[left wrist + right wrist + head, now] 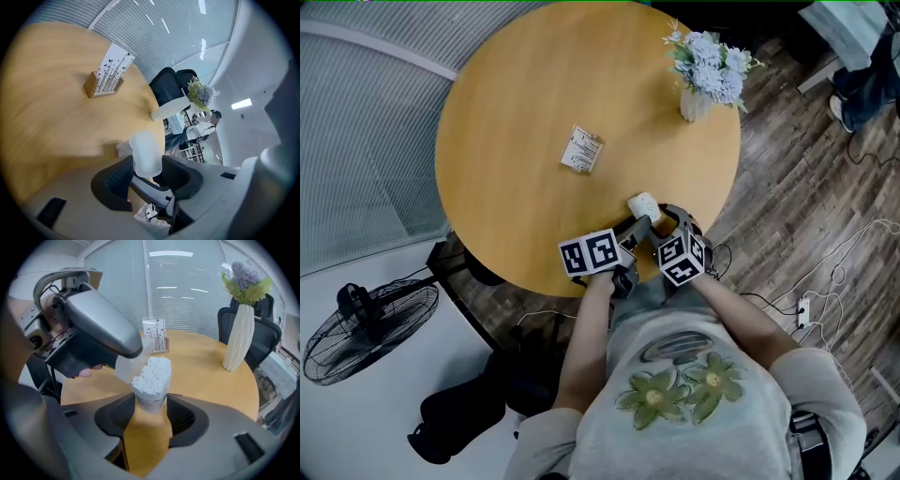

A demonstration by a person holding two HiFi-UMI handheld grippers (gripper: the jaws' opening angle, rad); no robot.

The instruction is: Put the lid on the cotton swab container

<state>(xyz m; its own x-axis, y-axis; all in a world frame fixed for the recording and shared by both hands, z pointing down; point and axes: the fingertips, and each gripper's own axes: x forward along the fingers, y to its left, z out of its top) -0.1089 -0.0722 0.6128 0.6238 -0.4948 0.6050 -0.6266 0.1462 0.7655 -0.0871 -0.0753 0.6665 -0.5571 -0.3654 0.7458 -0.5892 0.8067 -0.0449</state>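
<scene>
A round wooden table (534,94) is standing beside a wall of slatted blinds (154,33), with plank flooring and loose cables (853,253) lying to one side and a floor fan (366,323) sitting on pale flooring to the other. A white ribbed vase of pale flowers (705,75) is standing near the far edge. A small wooden card holder (105,77) is sitting mid-table, holding a white card printed with butterflies. Black office chairs (171,84) are waiting beyond the table. None of these is crowding the near edge, where both tools are working close together in front of the person.

The right gripper (151,411) is closing its pads on the lower body of the cotton swab container (151,380), which is standing upright just above the table with white swab heads bulging out of its open top. The left gripper (147,171) is pinching the translucent lid (146,152) between its pads, partly closed around it. In the right gripper view, the lid is hanging tilted at the container's upper left, its open side facing the swab heads and seeming to touch them, not seated on the rim.
</scene>
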